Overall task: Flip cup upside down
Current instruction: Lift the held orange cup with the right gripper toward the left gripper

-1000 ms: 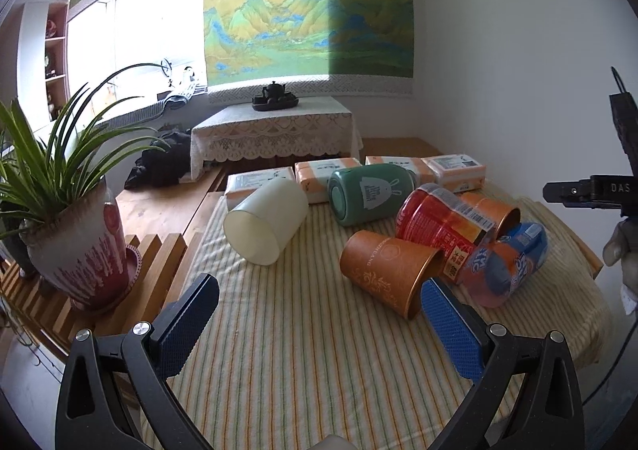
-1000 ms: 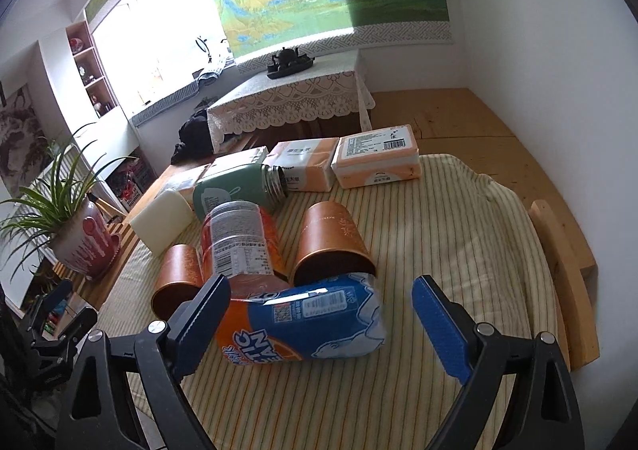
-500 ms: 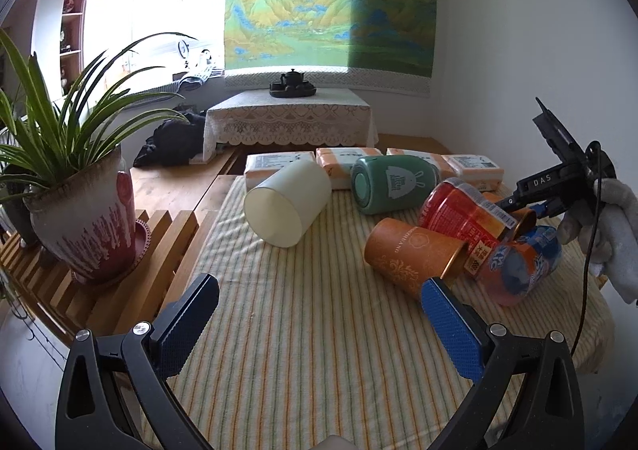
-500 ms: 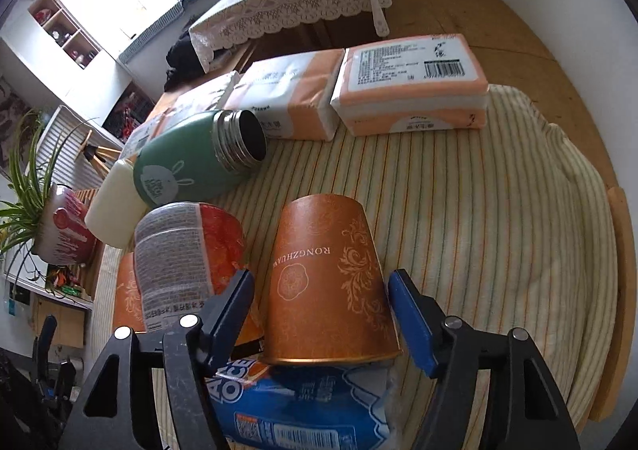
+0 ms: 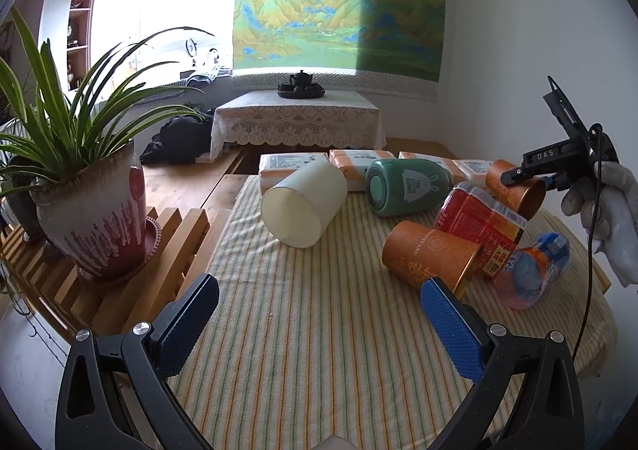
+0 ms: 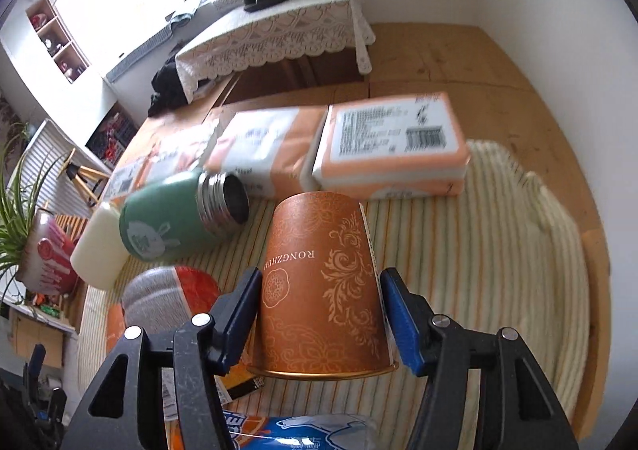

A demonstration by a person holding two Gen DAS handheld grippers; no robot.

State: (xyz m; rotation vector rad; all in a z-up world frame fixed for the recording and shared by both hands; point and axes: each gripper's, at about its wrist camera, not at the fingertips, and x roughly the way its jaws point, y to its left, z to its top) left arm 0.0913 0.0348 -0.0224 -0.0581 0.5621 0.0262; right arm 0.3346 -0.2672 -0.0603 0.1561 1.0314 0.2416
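An orange cup (image 6: 323, 282) is clamped between the right gripper (image 6: 322, 320) pads, rim toward the camera. The left gripper (image 5: 319, 324) is held wide open, empty, over the striped cloth (image 5: 319, 330).

Striped-cloth surface (image 5: 303, 330), bearing on their sides a cream cup (image 5: 305, 204), green flask (image 5: 406, 186), orange cup (image 5: 430, 254), red-labelled can (image 5: 478, 222) and blue-orange bottle (image 5: 534, 270) (tissue packs (image 6: 388, 145) along the far edge).

Both wrist views over striped tablecloth (image 5: 319, 330)
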